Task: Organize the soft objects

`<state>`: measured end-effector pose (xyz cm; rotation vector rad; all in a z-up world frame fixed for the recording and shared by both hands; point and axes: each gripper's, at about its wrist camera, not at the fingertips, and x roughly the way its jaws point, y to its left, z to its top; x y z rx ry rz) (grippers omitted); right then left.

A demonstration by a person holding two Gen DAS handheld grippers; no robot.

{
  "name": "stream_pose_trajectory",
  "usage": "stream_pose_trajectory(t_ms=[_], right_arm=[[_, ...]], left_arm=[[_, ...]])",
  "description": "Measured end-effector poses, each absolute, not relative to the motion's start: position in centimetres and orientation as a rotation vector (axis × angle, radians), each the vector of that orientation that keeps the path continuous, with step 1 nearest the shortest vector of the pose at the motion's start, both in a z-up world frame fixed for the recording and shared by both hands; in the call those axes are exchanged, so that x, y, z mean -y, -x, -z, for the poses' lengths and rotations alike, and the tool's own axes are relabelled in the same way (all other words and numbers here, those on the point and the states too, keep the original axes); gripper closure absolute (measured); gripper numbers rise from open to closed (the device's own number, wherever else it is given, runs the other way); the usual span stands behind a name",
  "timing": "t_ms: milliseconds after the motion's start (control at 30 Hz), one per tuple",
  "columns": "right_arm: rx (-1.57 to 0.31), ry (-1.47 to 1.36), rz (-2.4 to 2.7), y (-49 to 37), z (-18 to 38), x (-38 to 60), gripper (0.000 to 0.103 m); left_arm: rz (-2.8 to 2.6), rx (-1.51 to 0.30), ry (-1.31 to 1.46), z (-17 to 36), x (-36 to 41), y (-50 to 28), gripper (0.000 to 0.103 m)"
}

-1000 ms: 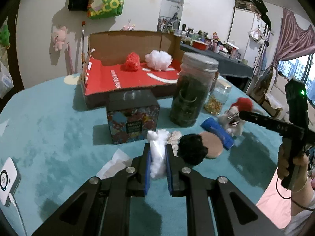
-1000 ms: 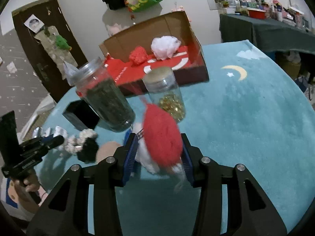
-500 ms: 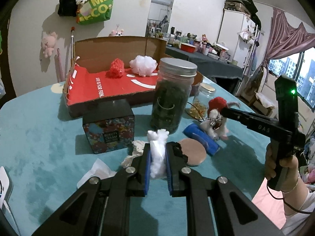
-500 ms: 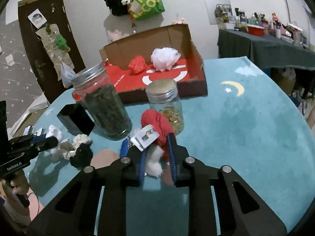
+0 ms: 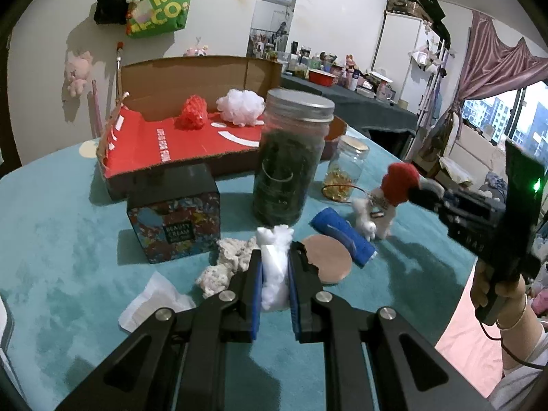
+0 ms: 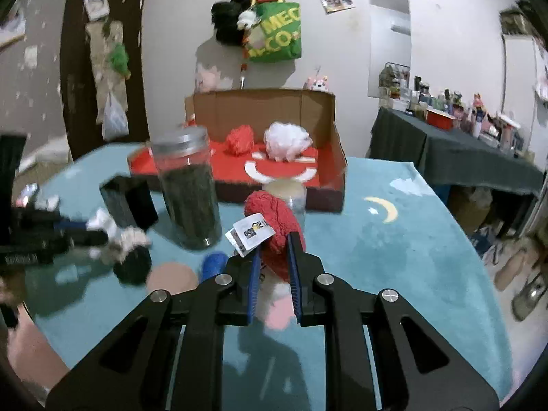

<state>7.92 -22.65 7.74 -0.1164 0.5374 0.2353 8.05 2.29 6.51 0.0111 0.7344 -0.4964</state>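
Left wrist view: the left claw (image 5: 275, 270) clamps a white fluff wad (image 5: 274, 267) above the surface's (image 5: 68, 239) near edge; two puffs already sit in the cardboard box (image 5: 191, 150) at the far edge.

Right wrist view: the right claw (image 6: 273, 263) grips a red-capped plush toy (image 6: 275, 229) mid-surface. A cream scrunchie (image 5: 233, 257), black pompom (image 6: 133, 267) and round pad (image 5: 328, 258) lie unsorted.

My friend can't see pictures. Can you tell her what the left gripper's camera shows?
The left gripper squeezes a white fluffy wad above a teal table. Ahead stand a tall jar, a black box and a cardboard box holding red and white puffs.
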Motion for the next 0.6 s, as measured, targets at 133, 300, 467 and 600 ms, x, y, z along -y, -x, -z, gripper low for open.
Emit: stream_pose_trajectory(t_ms=[133, 300, 467, 600], right_arm=[[-0.615, 0.119, -0.208, -7.2, -5.8, 24.2, 0.088], [-0.683, 0.077, -0.186, -6.8, -4.2, 25.7, 0.088], [-0.745, 0.014, -0.161, -7.0, -3.3, 27.1, 0.087], [-0.777, -0.006, -0.137, -7.0, -2.9, 27.7, 0.081]], left_arm=[[0.505, -0.752, -0.022, -5.9, -1.8, -8.2, 0.089], [0.508, -0.766, -0.033, -5.4, -1.4, -8.3, 0.088], [0.508, -0.767, -0.031, -5.4, -1.4, -8.1, 0.088], [0.507, -0.779, -0.035, -5.2, -1.5, -8.1, 0.082]])
